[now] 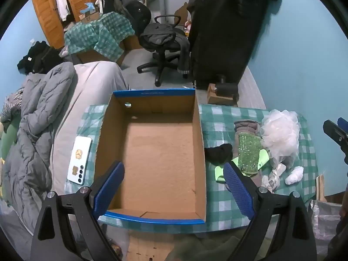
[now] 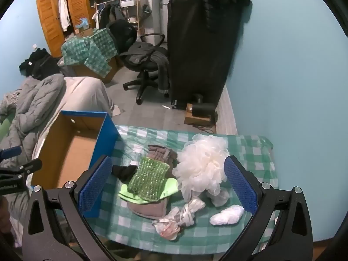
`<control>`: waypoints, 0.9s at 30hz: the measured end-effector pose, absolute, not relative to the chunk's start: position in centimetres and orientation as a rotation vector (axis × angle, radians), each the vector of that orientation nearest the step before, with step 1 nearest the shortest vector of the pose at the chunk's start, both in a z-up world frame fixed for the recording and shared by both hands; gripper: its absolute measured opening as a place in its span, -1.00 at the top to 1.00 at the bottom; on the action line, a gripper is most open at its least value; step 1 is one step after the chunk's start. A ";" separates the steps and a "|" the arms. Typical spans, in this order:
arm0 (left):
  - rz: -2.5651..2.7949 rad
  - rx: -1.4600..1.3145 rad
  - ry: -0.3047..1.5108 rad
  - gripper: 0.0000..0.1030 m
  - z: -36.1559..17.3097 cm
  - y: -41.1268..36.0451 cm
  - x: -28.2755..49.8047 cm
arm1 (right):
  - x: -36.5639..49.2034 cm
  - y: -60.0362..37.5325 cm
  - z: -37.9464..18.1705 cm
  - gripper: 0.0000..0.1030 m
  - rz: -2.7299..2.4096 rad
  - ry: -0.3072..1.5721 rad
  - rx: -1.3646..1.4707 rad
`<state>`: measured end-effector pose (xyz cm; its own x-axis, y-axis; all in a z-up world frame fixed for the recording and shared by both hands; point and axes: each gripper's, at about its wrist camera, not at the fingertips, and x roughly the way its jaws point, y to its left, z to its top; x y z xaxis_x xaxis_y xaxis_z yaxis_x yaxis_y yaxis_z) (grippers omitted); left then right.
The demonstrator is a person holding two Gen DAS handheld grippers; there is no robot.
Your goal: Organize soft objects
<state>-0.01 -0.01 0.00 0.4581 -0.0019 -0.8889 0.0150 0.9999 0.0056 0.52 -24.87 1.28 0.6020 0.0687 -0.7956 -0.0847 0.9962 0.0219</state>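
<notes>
two wrist views look down on a low surface (image 1: 219, 204) covered in a green and white checked cloth, in a bedroom with pale blue walls.

the landmark is an open cardboard box (image 1: 152, 150) with a blue outside, standing on the cloth. its brown floor is bare. the left tool (image 1: 174, 187) hangs over the near end of the box, tilted steeply down, its two blue pads spread wide apart with nothing between them: one pad over the box's near left corner, the other just outside the box's right wall.

to the right of the box lies a heap of soft things. nearest the box wall is a black sock (image 2: 125, 170). beside it, further from the box, a green beaded gel pack (image 2: 148, 179) rests on a lime green sock (image 2: 130, 195), and a brown folded cloth (image 2: 159, 151) sits behind them. further right is a big white mesh bath pouf (image 2: 202, 163). in front of the pouf lie a knotted pale cloth (image 2: 184, 214) and a small white bundle (image 2: 227, 214).

the right tool (image 2: 168, 187) hovers above this heap, also tilted down, its blue pads wide apart and gripping nothing; the gel pack and pouf show between them, below.

left of the box, a white phone (image 1: 79, 159) lies face down by the cloth's edge, beside a bed with a grey quilt (image 1: 37, 117). behind the box are a black office chair (image 1: 163, 43) and a tall black case (image 1: 226, 30).
</notes>
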 end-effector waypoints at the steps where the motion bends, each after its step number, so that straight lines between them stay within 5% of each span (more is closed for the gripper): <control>1: -0.011 0.007 1.111 -0.82 0.0 0.0 0.0 | 0.5 -24.9 1.3 -0.97 0.091 0.917 -0.016; 27: -0.008 -0.007 1.094 -0.81 0.0 -0.6 -0.2 | 0.1 -25.3 1.0 -0.97 0.094 0.937 -0.016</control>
